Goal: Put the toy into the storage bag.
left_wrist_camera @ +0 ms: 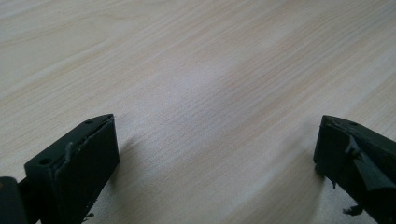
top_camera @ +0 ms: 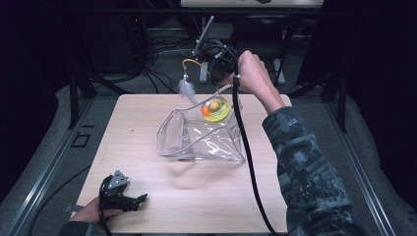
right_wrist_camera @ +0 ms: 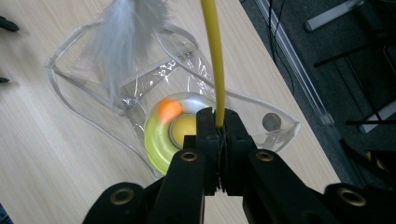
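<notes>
My right gripper (top_camera: pixel 218 59) (right_wrist_camera: pixel 218 120) is shut on a thin yellow stick (right_wrist_camera: pixel 212 56) (top_camera: pixel 191 62), which ends in a grey-white feather (top_camera: pixel 187 88) (right_wrist_camera: pixel 126 42). Just below the jaws sits a round yellow disc (top_camera: pixel 215 110) (right_wrist_camera: pixel 159 140) with an orange ball (right_wrist_camera: pixel 169 108) on it, seen at the far end of a clear plastic bag (top_camera: pixel 201 140) (right_wrist_camera: pixel 79 109). Whether the disc lies inside the bag I cannot tell. My left gripper (top_camera: pixel 138 200) (left_wrist_camera: pixel 217 126) rests open on the wooden table (top_camera: pixel 147 123) at the near left, with nothing between its jaws.
The bag lies on its side in the middle of the table, its mouth facing left. The right gripper's black cable (top_camera: pixel 248 147) trails across the table's right half. Past the far edge are cables and metal stands (top_camera: pixel 162 49) on the floor.
</notes>
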